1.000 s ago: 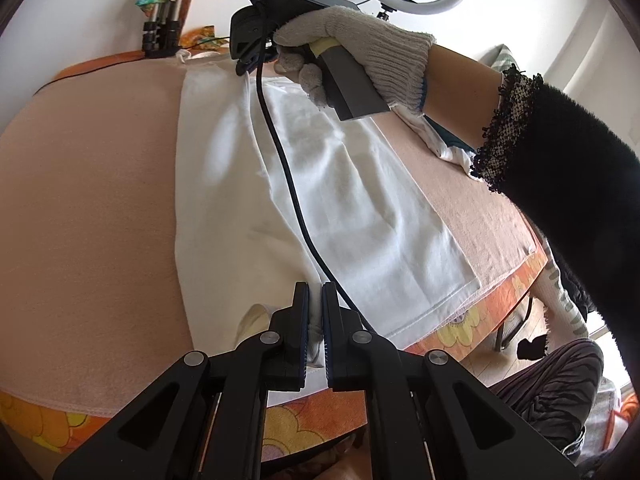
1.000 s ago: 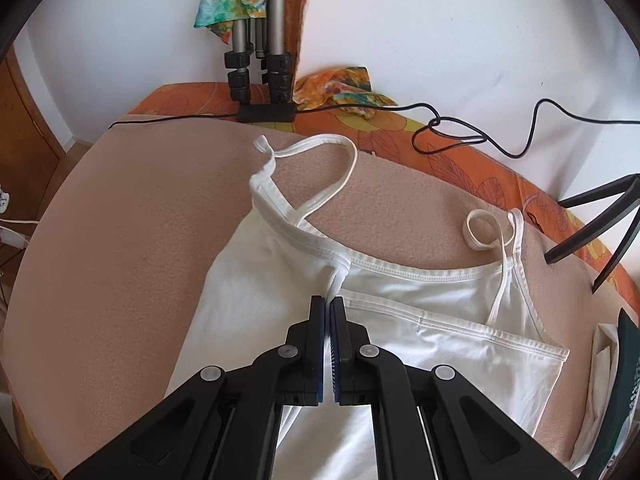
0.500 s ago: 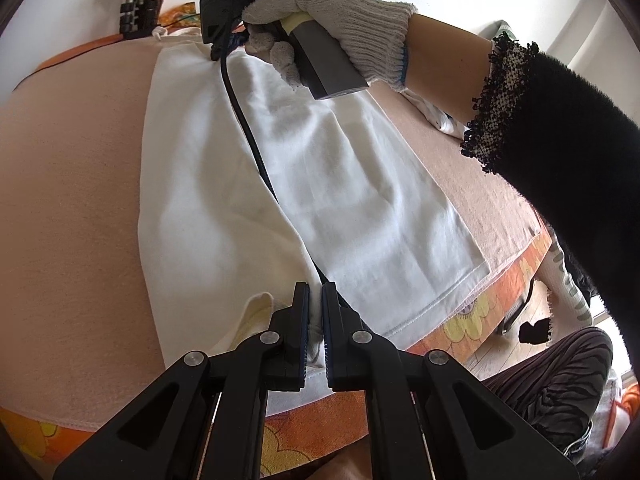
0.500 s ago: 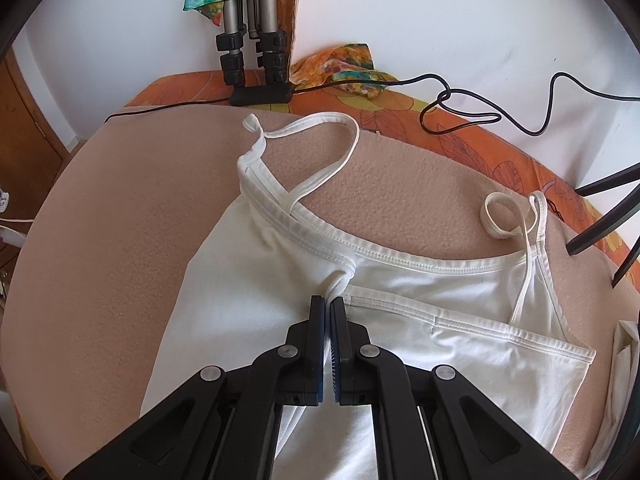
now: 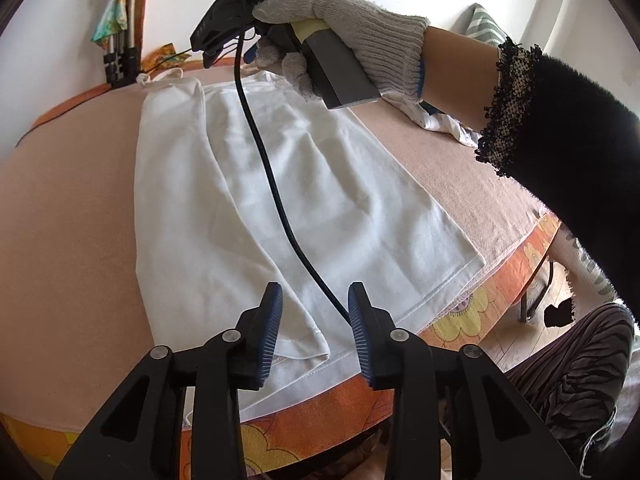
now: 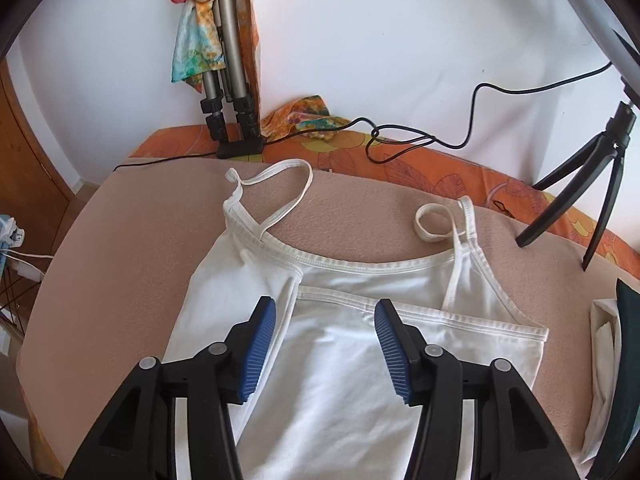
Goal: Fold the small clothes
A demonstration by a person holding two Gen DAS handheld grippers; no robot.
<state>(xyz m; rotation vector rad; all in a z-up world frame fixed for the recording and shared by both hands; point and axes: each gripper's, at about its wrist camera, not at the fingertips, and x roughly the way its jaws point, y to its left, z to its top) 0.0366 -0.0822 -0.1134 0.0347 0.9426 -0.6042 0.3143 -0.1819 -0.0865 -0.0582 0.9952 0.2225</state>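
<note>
Left gripper (image 5: 314, 312) wide open, empty. Right gripper (image 6: 324, 334) same. Top (image 6: 360, 360) side folded; next press flat, fold other side.

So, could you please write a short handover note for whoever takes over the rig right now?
Left claw: open, holding nothing, at the hem end of the white camisole.
Right claw: open, empty, over the neckline end.
The camisole lies flat on the pink blanket; its left side panel is already folded in over the middle, giving one lengthwise fold. Both straps stick out loose past the neckline.
The black cable from the right-hand unit trails across the fabric.
Left to do, probably: fold the other side in, tuck the straps, then fold hem to neckline. Mind the cable.
</note>
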